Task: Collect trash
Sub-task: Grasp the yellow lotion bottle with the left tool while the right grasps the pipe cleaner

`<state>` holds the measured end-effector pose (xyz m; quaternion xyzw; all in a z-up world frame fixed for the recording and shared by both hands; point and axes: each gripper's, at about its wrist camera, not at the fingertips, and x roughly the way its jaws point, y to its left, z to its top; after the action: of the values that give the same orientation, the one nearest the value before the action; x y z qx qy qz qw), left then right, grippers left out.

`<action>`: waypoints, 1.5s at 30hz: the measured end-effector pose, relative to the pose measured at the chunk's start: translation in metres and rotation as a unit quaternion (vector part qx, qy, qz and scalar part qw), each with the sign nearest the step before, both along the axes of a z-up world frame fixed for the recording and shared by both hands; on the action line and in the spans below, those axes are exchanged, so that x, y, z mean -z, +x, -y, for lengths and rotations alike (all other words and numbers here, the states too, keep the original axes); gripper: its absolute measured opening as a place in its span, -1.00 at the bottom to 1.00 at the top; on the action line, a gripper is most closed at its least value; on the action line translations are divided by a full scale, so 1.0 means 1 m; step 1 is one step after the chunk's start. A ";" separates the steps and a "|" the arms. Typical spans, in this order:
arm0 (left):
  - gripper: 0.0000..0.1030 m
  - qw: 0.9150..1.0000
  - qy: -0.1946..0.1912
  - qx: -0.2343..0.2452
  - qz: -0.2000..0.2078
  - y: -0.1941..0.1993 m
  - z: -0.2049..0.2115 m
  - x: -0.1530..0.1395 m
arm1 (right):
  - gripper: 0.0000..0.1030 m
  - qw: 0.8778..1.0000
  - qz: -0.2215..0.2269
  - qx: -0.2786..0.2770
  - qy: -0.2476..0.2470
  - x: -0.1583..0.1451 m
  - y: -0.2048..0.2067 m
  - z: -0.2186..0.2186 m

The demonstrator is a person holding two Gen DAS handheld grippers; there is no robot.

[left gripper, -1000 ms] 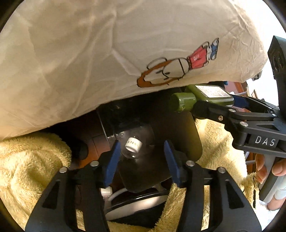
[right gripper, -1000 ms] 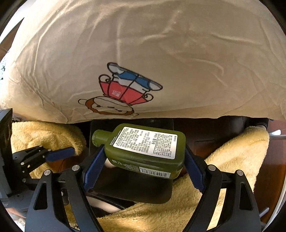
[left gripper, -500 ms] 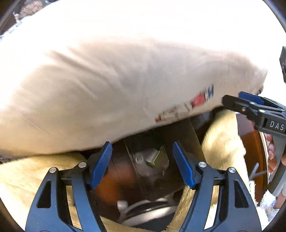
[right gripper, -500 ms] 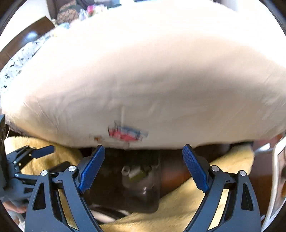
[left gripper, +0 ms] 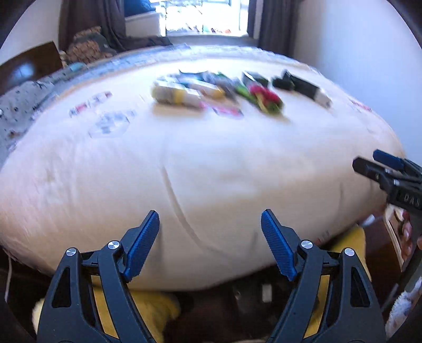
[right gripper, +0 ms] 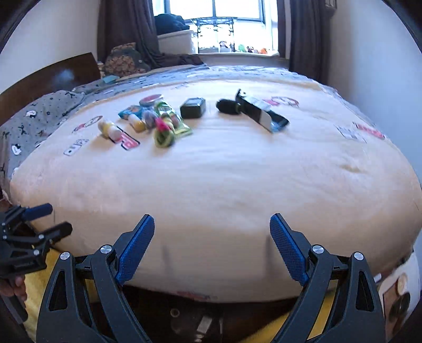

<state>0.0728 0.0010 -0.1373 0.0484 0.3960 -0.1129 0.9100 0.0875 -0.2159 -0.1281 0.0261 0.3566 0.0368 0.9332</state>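
Several pieces of trash lie on the cream bed cover: a small yellow-and-white bottle, a green snack packet, a round tin, a dark green box, a black-and-white pack. They also show, blurred, in the left wrist view. My left gripper is open and empty at the bed's near edge. My right gripper is open and empty beside it. A dark bin lies below, mostly hidden.
A yellow towel lies under both grippers around the bin. Grey patterned bedding and a dark wooden headboard are at the left. A window with dark curtains is behind the bed.
The right gripper has let go of the green bottle, which dropped into the bin. Both grippers have opened and risen from the bin to face the bed top.
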 end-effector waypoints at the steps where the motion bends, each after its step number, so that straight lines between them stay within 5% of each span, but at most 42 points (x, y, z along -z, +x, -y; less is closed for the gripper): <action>1: 0.46 1.000 0.004 -0.006 0.010 0.007 -0.002 -0.006 | 0.74 1.000 0.003 -0.005 0.000 -0.001 0.005 -0.006; 8: 0.46 0.998 0.011 -0.042 0.044 0.065 -0.016 -0.020 | 0.73 1.000 0.020 -0.018 0.012 -0.014 0.052 -0.024; 15: 0.47 0.999 0.001 -0.016 0.027 0.130 -0.015 -0.020 | 0.27 0.999 0.004 -0.039 0.025 -0.014 0.102 -0.042; 22: 0.63 1.000 0.017 -0.011 0.017 0.173 -0.006 -0.009 | 0.01 0.998 -0.028 -0.054 0.010 0.003 0.132 -0.062; 28: 0.67 1.000 0.019 0.000 -0.002 0.195 0.003 0.001 | -0.47 0.999 -0.025 -0.046 -0.009 0.008 0.144 -0.065; 37: 0.57 1.000 0.027 -0.006 0.001 0.188 0.003 -0.003 | -0.54 0.999 -0.015 -0.047 0.000 -0.001 0.128 -0.054; 45: 0.57 0.999 0.026 0.007 0.022 0.120 0.013 -0.027 | -0.54 0.999 0.011 -0.053 0.004 -0.024 0.083 -0.040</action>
<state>0.1932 -0.0120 -0.1106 0.0771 0.3786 -0.1075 0.9160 0.1709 -0.1755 -0.1038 0.0104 0.3471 0.0881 0.9336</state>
